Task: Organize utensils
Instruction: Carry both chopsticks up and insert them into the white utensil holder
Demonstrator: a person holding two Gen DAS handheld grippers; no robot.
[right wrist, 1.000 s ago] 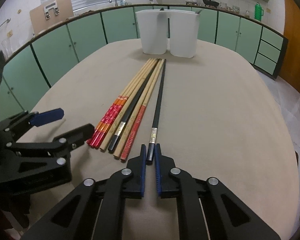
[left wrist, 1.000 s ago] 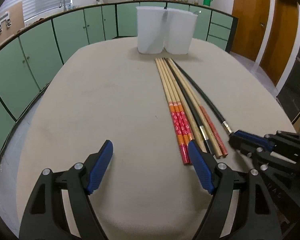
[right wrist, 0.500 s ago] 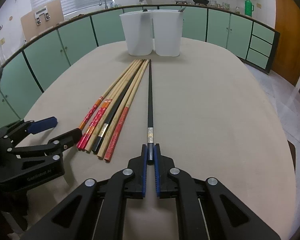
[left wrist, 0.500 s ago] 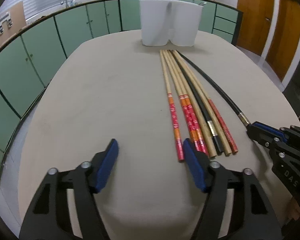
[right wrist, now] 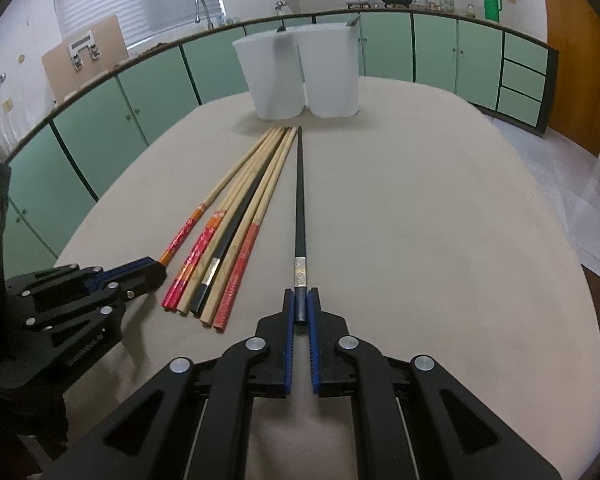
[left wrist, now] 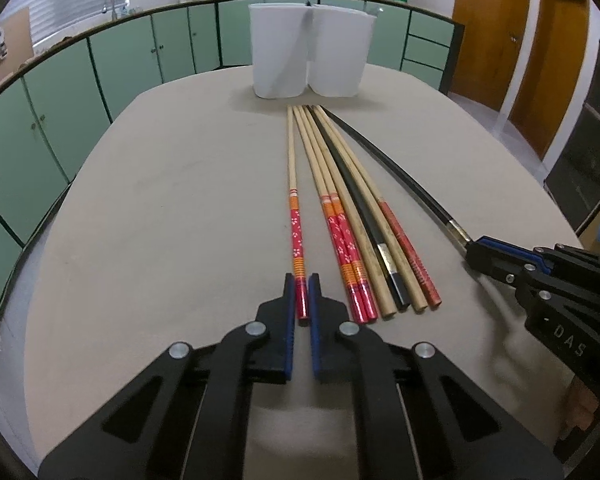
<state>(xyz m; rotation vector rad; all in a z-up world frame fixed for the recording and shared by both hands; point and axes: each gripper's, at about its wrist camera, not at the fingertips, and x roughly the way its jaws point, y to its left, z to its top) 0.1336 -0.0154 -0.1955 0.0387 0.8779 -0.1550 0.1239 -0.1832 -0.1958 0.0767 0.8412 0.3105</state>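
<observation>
Several chopsticks (left wrist: 352, 200) lie side by side on the beige table, tips pointing at two white containers (left wrist: 308, 60) at the far end. My left gripper (left wrist: 302, 280) is shut on the red-patterned end of a bamboo chopstick (left wrist: 292, 168), set slightly apart at the left of the bundle. My right gripper (right wrist: 301, 294) is shut on the butt of a black chopstick (right wrist: 300, 200) at the right of the bundle (right wrist: 244, 208). The containers (right wrist: 300, 76) show utensil tips above their rims. The right gripper also shows in the left wrist view (left wrist: 474, 250), and the left gripper in the right wrist view (right wrist: 156, 270).
The oval table (left wrist: 160, 200) ends close behind both grippers. Green cabinets (left wrist: 100, 64) ring the room beyond it. Wooden doors (left wrist: 500, 32) stand at the far right. Pots and a green flask (right wrist: 491, 2) sit on the counter behind the containers.
My left gripper has closed from wide open onto the leftmost red-ended chopstick. My right gripper has kept its hold on the black chopstick, which now lies slightly apart from the bundle.
</observation>
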